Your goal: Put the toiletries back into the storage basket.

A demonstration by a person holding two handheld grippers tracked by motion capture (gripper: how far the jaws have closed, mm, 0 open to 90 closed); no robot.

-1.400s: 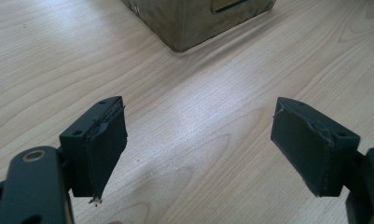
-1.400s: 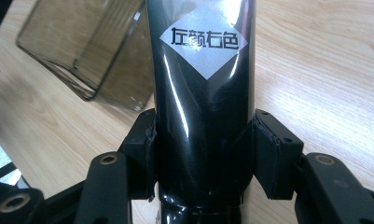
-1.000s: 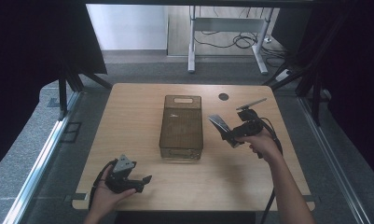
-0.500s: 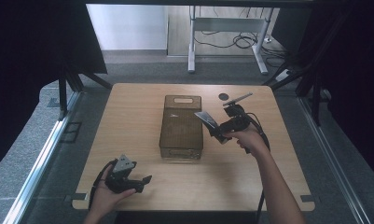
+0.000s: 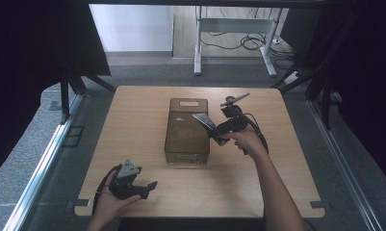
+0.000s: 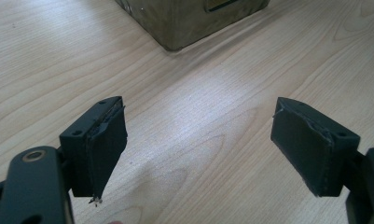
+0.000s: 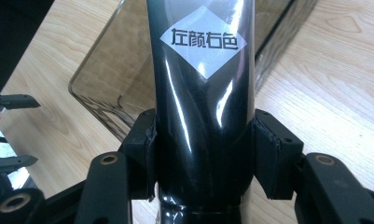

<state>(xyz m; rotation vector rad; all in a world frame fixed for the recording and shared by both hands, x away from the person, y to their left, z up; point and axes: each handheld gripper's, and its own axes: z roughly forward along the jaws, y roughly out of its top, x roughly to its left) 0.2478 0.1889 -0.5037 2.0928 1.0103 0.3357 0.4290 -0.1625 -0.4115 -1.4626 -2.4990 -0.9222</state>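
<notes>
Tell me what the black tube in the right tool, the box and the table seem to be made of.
Black tube: likely glossy plastic; bright streaked highlights and a printed white diamond label. Box: looks like smoke-tinted transparent plastic; the wood grain shows through its walls in the right gripper view. Table: light wood or wood-look laminate with a smooth satin finish; printed or real grain cannot be told.

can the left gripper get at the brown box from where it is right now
Probably yes. The left gripper sits low near the table's front edge with jaws open and nothing between them, and bare wood runs from it to the near end of the brown box. The right gripper holds a black tube over the box's right side.
</notes>
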